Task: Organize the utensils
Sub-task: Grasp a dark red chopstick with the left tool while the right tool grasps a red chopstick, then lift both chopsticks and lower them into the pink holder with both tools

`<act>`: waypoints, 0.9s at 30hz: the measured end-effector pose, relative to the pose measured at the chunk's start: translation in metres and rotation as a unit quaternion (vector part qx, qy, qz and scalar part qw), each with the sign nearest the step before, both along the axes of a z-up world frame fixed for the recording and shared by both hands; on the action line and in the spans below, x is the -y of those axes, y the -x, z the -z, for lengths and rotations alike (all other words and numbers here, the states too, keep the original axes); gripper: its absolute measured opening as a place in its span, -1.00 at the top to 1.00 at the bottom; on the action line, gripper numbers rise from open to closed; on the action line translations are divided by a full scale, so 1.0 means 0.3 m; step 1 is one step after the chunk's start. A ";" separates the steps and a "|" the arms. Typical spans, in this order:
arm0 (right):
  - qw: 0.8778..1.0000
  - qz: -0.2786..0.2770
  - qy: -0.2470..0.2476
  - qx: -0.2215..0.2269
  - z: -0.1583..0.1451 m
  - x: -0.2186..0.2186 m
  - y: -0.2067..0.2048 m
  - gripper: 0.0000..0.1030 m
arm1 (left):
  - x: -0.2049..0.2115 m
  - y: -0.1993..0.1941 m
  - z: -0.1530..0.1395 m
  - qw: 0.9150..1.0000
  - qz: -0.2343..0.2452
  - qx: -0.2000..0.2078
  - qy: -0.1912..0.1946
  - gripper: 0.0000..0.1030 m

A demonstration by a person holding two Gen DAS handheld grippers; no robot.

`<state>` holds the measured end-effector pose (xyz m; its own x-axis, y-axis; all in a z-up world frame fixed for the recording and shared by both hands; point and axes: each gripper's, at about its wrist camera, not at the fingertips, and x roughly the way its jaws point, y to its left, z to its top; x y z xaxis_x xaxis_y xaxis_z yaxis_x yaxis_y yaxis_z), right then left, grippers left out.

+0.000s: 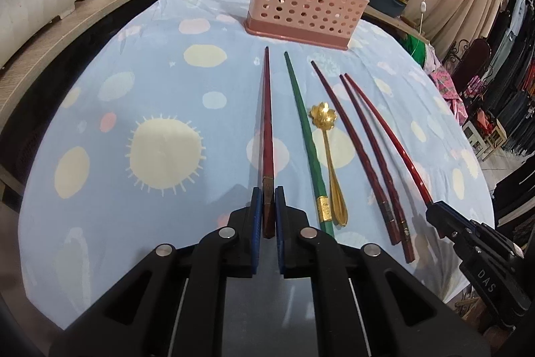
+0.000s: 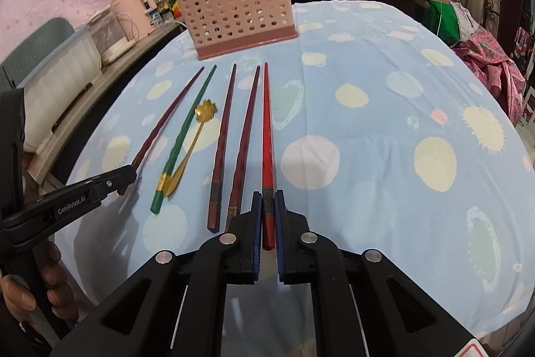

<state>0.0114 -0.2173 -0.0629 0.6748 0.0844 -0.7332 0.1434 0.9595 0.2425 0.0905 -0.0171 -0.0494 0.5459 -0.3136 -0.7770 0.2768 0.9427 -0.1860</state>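
1. Pink perforated utensil holder [image 1: 302, 0]: upright at the far end of the row, on a darker pink base; a red stick pokes out of its raised corner slot.
2. Dark red chopstick [image 1: 267, 136]: leftmost, thick end clamped between blue pads.
3. Green chopstick [image 1: 306, 136]: gold band near the thick end, flat on the cloth.
4. Gold spoon [image 1: 329, 156]: flower-shaped bowl toward the holder, handle touching the green chopstick.
5. Two dark red chopsticks [image 1: 371, 163]: side by side, flat.
6. Bright red chopstick [image 2: 267, 139]: rightmost, thick end clamped between blue pads.
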 end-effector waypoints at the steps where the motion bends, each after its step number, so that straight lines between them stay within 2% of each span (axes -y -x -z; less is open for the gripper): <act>1: 1.000 0.002 -0.001 0.005 -0.013 0.006 0.002 0.87 | -0.003 0.002 -0.015 1.000 -0.001 0.004 0.003 0.86; 12: 0.997 0.019 -0.008 0.073 -0.188 0.064 -0.001 0.87 | -0.030 -0.004 -0.186 0.998 -0.009 0.054 0.034 0.87; 22: 0.989 0.036 -0.014 0.141 -0.367 0.137 -0.054 0.87 | -0.044 -0.077 -0.345 0.993 -0.025 0.107 0.048 0.87; 27: 0.985 0.042 -0.013 0.166 -0.427 0.165 -0.089 0.87 | -0.039 -0.118 -0.411 0.989 -0.030 0.131 0.054 0.87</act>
<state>0.0382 -0.2669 0.0652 0.8824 0.0346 -0.4692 0.1302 0.9404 0.3141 0.1260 -0.0053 0.0740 0.7437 -0.3486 -0.5704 0.2736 0.9373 -0.2161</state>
